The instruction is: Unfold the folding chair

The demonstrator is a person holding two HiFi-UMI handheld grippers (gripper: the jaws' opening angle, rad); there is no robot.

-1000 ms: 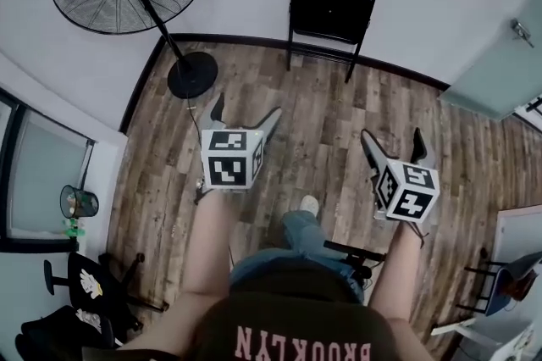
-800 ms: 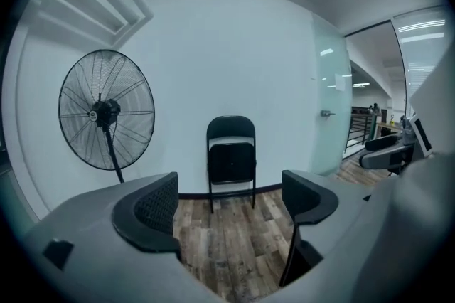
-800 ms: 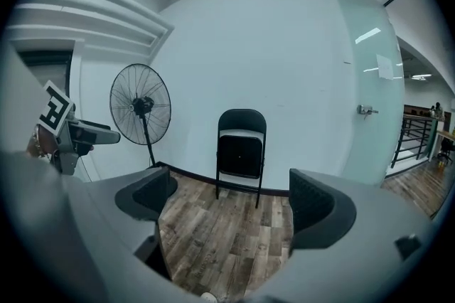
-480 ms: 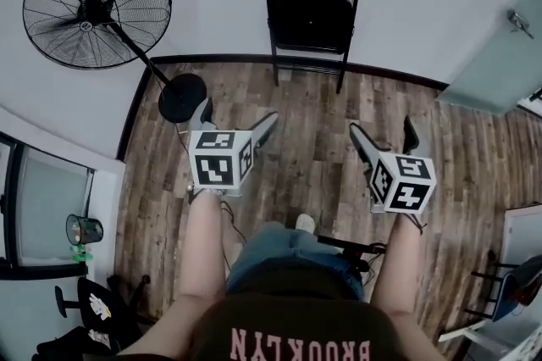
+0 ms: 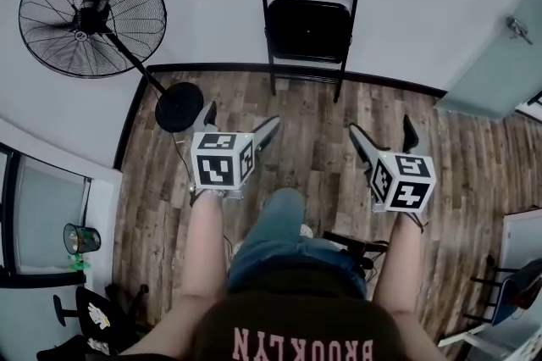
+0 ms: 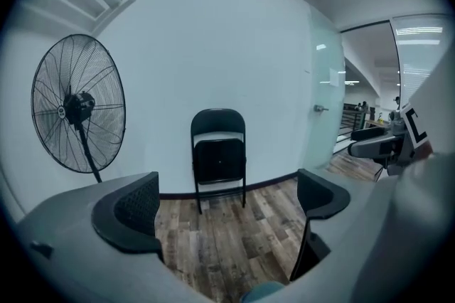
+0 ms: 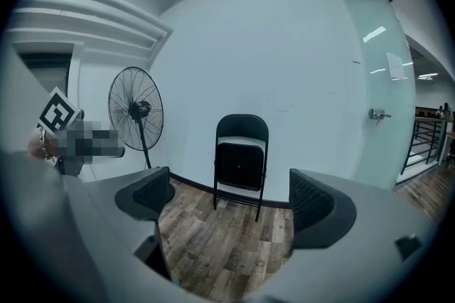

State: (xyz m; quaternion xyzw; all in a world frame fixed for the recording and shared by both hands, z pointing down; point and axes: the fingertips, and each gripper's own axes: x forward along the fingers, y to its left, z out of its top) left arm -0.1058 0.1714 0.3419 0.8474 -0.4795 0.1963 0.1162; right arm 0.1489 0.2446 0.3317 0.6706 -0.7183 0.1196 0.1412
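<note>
The black folding chair [image 5: 309, 12] stands folded flat and leans on the white wall; it also shows straight ahead in the left gripper view [image 6: 218, 159] and in the right gripper view [image 7: 240, 163]. My left gripper [image 5: 243, 118] is held over the wood floor, well short of the chair and to its left. Its jaws have just been opening wider, and nothing is between them [image 6: 227, 198]. My right gripper [image 5: 381, 126] hovers at the same distance, to the chair's right, open and empty [image 7: 231, 195]. Both point at the chair.
A tall pedestal fan [image 5: 93, 12] stands left of the chair, its round base [image 5: 179, 107] close to my left gripper. A pale door [image 5: 500, 63] is at the right. Office chairs [image 5: 93, 313] and a wastebasket [image 5: 78, 239] sit at the lower left. The person's leg [image 5: 275, 224] is forward.
The person has walked toward the wall, so the chair and fan appear nearer. Both grippers moved forward with the person, still apart from the chair. One leg has swung forward.
</note>
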